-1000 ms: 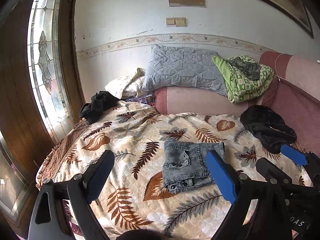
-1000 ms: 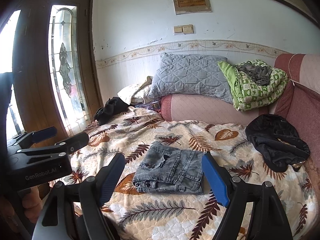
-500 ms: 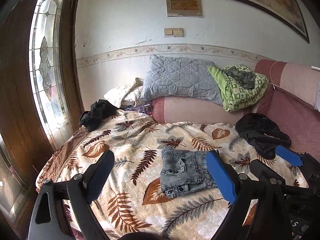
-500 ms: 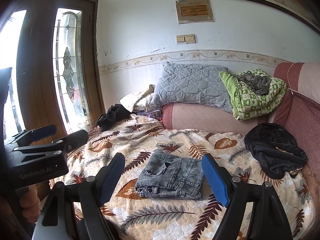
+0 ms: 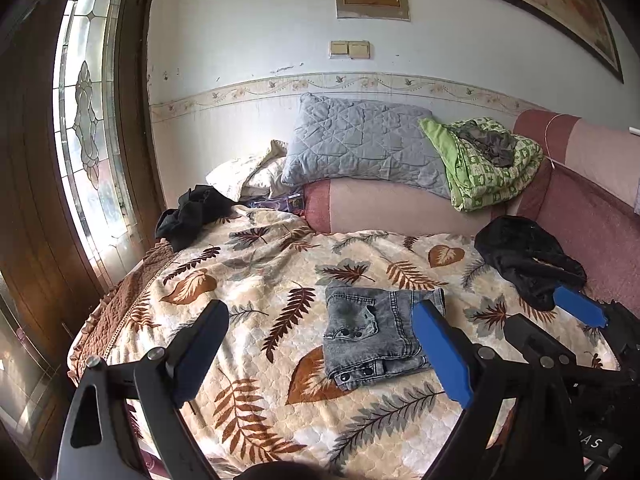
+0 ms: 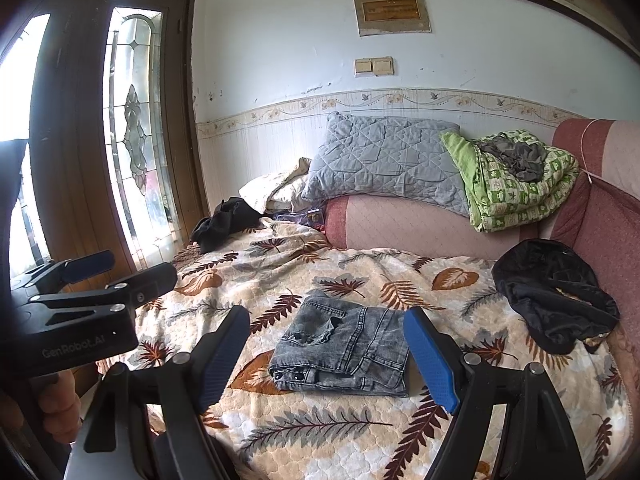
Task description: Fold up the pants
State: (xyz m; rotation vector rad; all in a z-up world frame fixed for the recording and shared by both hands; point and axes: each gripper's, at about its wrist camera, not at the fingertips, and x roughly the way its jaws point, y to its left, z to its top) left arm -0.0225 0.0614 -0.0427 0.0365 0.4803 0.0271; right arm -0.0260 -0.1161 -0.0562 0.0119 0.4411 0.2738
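Folded grey jeans (image 6: 344, 350) on the leaf-print bedspread (image 6: 320, 432), both claws clear
Right gripper (image 6: 326, 354) spread, empty, frames them, nearer; left gripper (image 5: 320, 354) spread, empty, jeans toward its right finger; waistband faces the claws

the folded pants (image 5: 376, 334) lie on the bedspread (image 5: 260, 280), near its front edge and a little right of its middle. behind the pants the pillow (image 5: 360, 148) leans on the wall above the bolster (image 5: 400, 208), with a folded quilt (image 5: 492, 168) to its right and a second pillow (image 5: 248, 172) to its left. one dark garment (image 5: 528, 260) lies right of the pants and another (image 5: 192, 212) far behind them to the left, by the glazed door (image 5: 88, 120).
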